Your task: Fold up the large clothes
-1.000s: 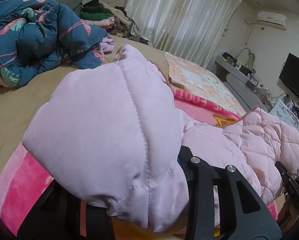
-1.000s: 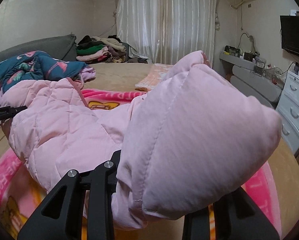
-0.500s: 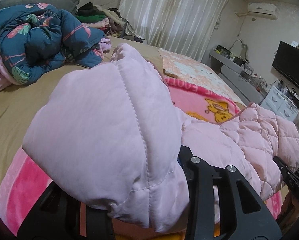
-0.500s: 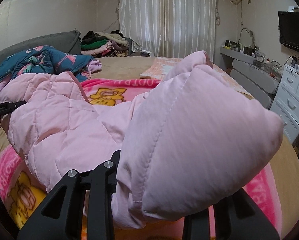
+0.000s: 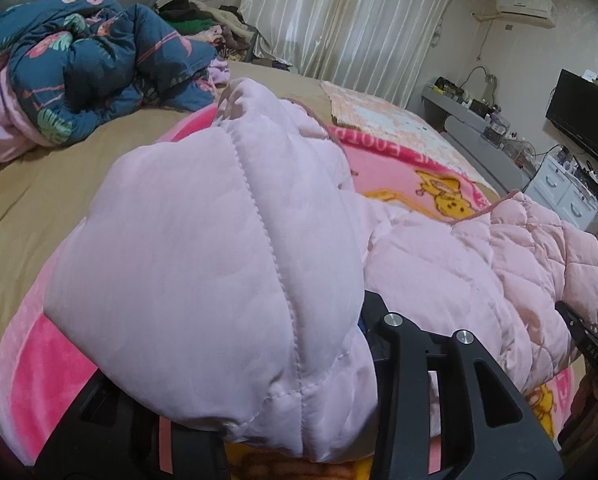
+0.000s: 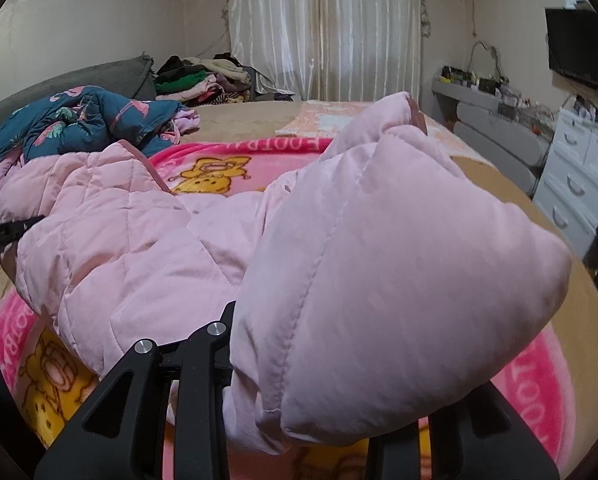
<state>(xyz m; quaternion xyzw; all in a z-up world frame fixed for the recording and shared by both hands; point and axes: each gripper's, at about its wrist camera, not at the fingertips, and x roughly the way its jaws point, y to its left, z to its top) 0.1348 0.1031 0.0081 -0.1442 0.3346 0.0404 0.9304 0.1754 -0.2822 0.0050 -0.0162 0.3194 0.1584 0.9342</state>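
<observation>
One pink quilted jacket (image 5: pixel 227 264) over the pink cartoon blanket (image 6: pixel 203 168). Left gripper (image 5: pixel 299 380) pinches one padded fold; right gripper (image 6: pixel 299 392), jaws opening, pinches another.

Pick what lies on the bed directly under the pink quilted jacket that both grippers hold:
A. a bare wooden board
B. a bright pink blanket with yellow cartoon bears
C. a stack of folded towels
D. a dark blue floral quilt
B: the bright pink blanket with yellow bears spreads beneath the pink quilted jacket.
</observation>
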